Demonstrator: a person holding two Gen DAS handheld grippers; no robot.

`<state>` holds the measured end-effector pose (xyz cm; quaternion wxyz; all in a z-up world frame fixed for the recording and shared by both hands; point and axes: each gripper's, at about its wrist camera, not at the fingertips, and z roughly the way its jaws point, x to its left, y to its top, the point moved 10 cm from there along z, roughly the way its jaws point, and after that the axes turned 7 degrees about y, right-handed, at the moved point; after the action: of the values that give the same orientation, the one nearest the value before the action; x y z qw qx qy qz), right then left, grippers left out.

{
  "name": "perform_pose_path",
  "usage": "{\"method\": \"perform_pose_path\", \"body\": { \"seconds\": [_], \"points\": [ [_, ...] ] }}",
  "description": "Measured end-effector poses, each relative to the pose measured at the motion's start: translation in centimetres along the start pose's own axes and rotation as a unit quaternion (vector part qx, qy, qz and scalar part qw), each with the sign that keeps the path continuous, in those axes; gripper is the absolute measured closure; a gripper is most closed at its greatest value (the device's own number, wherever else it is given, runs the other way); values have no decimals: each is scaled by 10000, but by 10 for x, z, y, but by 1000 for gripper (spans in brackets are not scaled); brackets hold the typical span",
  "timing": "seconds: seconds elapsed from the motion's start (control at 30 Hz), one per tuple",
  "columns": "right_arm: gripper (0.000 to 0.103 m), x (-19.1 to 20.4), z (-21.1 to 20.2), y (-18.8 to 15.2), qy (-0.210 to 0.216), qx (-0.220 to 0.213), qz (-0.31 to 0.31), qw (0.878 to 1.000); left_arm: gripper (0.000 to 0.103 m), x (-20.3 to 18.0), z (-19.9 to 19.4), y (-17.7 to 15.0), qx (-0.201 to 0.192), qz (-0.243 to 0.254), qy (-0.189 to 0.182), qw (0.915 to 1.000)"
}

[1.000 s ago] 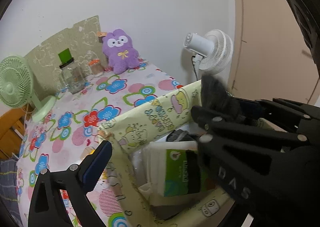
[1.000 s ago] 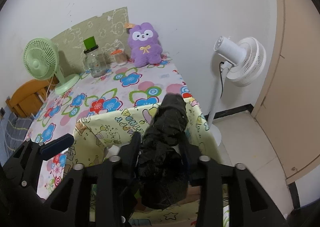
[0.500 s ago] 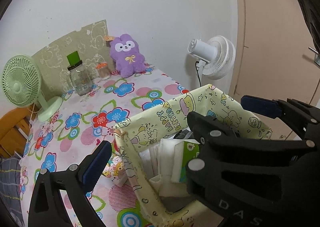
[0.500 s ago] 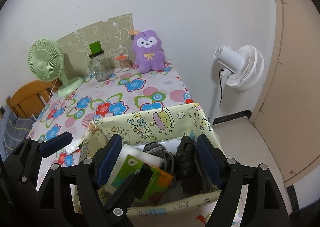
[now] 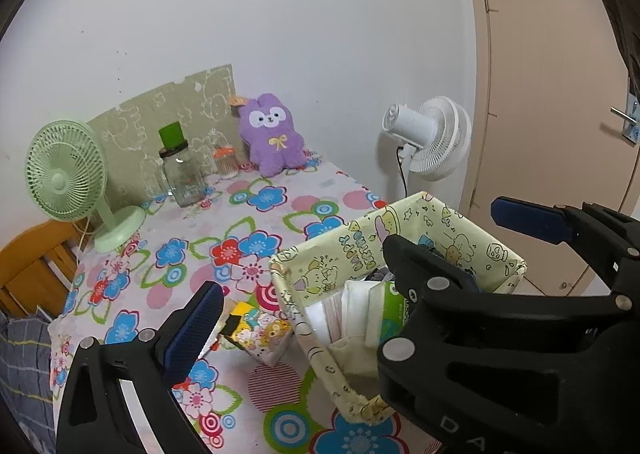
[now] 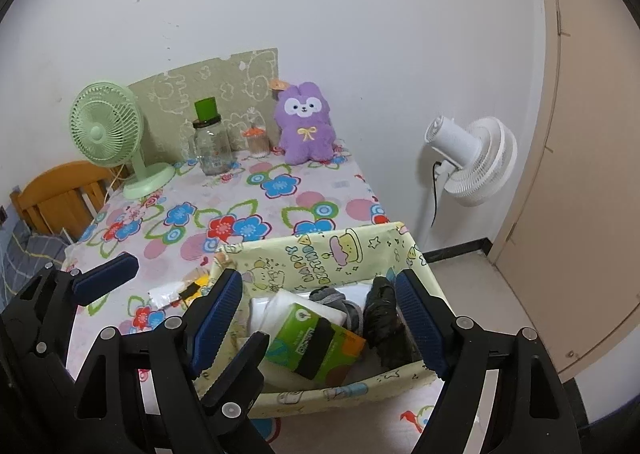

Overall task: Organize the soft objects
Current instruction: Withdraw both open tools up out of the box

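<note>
We take the fabric storage bin (image 6: 320, 254) as our landmark: it sits at the near corner of the flowered tabletop (image 6: 240, 214), and everything we still have to sort lies on one side or the other of it.

The dark rolled cloth (image 6: 384, 318) now lies inside the bin, against its right wall, its long axis running from the far wall toward us, beside a grey sock (image 6: 332, 300) and a green tissue pack (image 6: 308, 338). The right gripper (image 6: 320, 318) hangs over the bin, tilted down into it. Its fingers (image 6: 420, 326) have just been opening and now stand wide with nothing between the pads; the cloth lies just inside the right pad, untouched.

We judge the next soft thing to be the small yellow cartoon tissue pack (image 5: 260, 328), which lies on the tabletop just left of the bin, close to its left wall, its long axis slanting away from that wall. The left gripper (image 5: 360, 254) is the nearer one: its left finger (image 5: 192, 330) hovers right beside the pack, its other finger reaches out past the bin's right side, and the pair stand spread wide and empty, pointing downward.

The purple plush bunny (image 6: 306, 126) sits upright well beyond the bin, at the far edge against the wall.
</note>
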<state>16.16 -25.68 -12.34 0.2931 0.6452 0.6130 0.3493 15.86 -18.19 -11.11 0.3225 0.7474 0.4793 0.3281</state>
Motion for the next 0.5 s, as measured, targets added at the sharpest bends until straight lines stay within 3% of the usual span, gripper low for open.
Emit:
{"method": "perform_pose_path", "body": {
  "seconds": [0.5],
  "points": [
    [22, 43, -23, 6, 35, -168, -300, 9994, 1, 42, -28, -4, -257, -218, 247, 9991]
  ]
}}
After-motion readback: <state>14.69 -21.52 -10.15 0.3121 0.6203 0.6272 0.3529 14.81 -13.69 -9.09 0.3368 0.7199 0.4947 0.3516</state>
